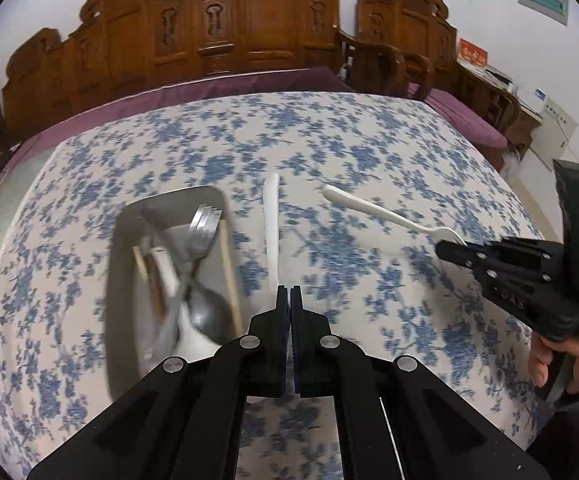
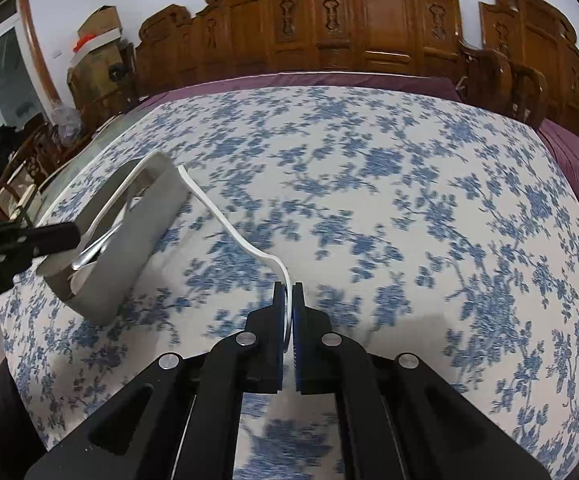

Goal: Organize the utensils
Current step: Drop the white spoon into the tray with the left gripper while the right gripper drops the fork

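Observation:
My left gripper (image 1: 289,289) is shut on a white plastic utensil (image 1: 271,224) whose handle points away over the table; its head is hidden by the jaws. My right gripper (image 2: 288,285) is shut on the head of a white plastic fork (image 2: 225,220); the fork (image 1: 385,212) and the right gripper (image 1: 455,250) also show in the left wrist view at right. A grey metal tray (image 1: 125,248) left of my left gripper holds a metal fork (image 1: 203,232), a metal spoon (image 1: 205,312), chopsticks (image 1: 229,268) and a white spoon (image 1: 193,340). The tray (image 2: 129,256) shows at left in the right wrist view, with the left gripper (image 2: 73,236) above it.
The table carries a blue floral cloth (image 1: 329,140). A carved wooden bench with purple cushions (image 1: 229,80) runs behind it. A person's hand (image 1: 565,356) holds the right gripper at the table's right edge.

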The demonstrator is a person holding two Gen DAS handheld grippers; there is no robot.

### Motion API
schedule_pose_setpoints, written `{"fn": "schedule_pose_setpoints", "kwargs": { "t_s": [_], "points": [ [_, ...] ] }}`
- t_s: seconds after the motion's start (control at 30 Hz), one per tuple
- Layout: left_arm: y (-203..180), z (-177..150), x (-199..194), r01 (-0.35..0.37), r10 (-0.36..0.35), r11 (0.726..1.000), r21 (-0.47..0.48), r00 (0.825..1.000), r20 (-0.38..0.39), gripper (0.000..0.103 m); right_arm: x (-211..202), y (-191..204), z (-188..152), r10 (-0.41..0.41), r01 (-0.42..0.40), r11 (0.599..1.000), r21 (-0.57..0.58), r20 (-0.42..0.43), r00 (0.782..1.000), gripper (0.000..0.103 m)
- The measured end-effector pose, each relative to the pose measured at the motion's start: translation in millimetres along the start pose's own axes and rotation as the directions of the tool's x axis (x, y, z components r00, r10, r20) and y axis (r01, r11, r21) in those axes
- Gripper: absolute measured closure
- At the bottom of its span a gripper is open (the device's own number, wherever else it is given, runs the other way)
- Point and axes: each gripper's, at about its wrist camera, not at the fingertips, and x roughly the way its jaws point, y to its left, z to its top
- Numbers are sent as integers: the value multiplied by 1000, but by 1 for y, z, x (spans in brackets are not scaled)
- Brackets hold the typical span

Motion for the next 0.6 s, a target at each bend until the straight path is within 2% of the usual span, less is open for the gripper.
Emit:
{"fn": "schedule_pose_setpoints", "kwargs": {
  "t_s": [0.23,0.43,0.6],
  "points": [
    [42,-5,7,-45,44,998,-49,999,-13,102,9,38,5,-28,28,999,-25,-15,999,99],
    [64,-8,25,-59,56,996,-70,997,-48,102,21,68,19,-40,40,999,-27,-21,999,99],
    [79,-11,21,-54,50,994,-98,998,-39,98,32,94,35,-73,70,995,-74,-27,997,99]
  ]
}}
